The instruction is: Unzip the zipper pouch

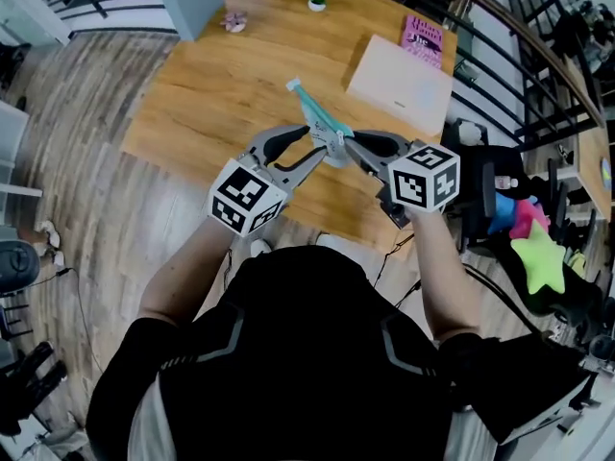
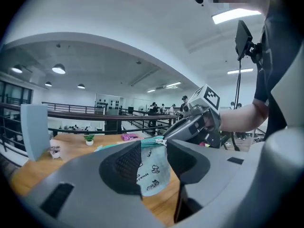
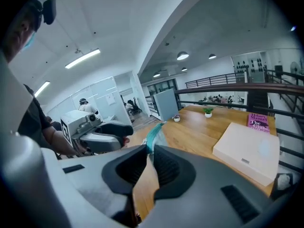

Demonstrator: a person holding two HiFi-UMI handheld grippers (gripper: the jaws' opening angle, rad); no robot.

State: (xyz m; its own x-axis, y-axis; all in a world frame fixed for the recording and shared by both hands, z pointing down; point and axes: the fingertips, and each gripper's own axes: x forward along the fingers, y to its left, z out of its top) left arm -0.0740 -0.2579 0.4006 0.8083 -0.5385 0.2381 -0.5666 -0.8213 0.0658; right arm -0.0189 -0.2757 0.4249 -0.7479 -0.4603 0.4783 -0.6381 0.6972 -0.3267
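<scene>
Pale teal pouch with black cartoon prints; book is pink.

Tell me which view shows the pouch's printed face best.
The left gripper view: the pouch faces that camera between the left gripper jaws, its cartoon print plain to see. The head view shows only a slim teal strip of it. The right gripper view sees it edge-on, pinched in the right gripper.

Looks like a big open-plan office up on a mezzanine. Wood table below the left claw, little plant at its far end, black railing past that. Round ceiling lamps, people standing around way beyond, and a desk chair.
</scene>
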